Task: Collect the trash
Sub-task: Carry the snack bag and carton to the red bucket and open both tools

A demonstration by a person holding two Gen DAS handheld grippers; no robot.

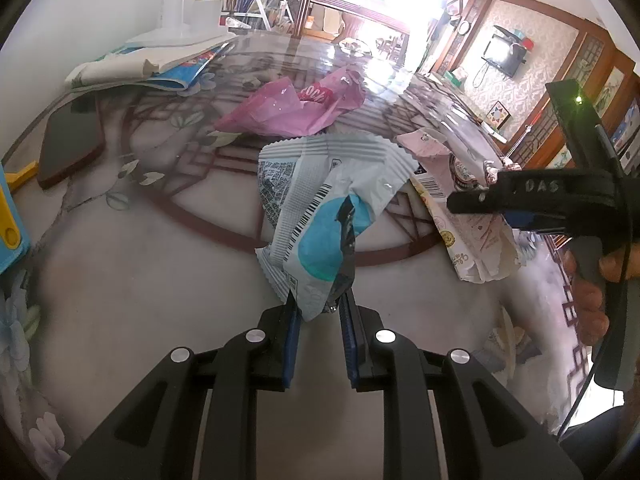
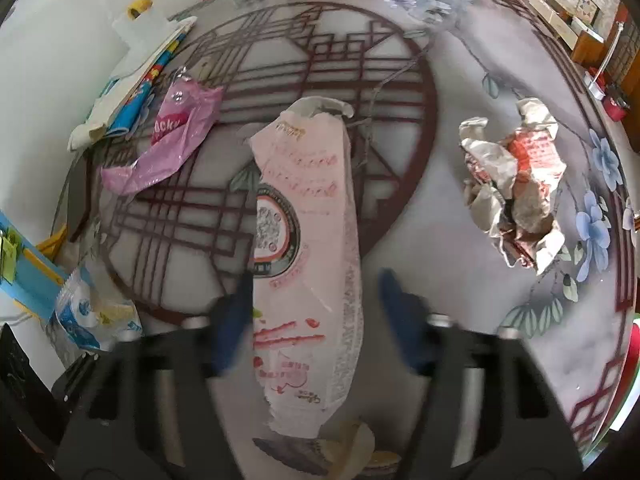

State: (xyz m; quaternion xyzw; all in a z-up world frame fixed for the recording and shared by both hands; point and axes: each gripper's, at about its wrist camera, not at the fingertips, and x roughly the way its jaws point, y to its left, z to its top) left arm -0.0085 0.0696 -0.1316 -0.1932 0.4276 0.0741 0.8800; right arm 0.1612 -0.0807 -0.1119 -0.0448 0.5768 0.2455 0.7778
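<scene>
My left gripper is shut on the lower end of a crumpled white and blue snack wrapper and holds it up over the glass-topped table. A long pale pink wrapper lies flat on the table, running between the fingers of my right gripper. The left finger is at the wrapper's edge, and a gap shows before the right finger, so the jaws stand open around it. A pink Pocky bag lies at the left. A crumpled red and white paper wrapper lies at the right.
Papers and a booklet are stacked at the table's back left, beside a dark flat board. A blue and yellow object sits at the left edge. A person's hand grips the right tool. The table's rim curves round on the right.
</scene>
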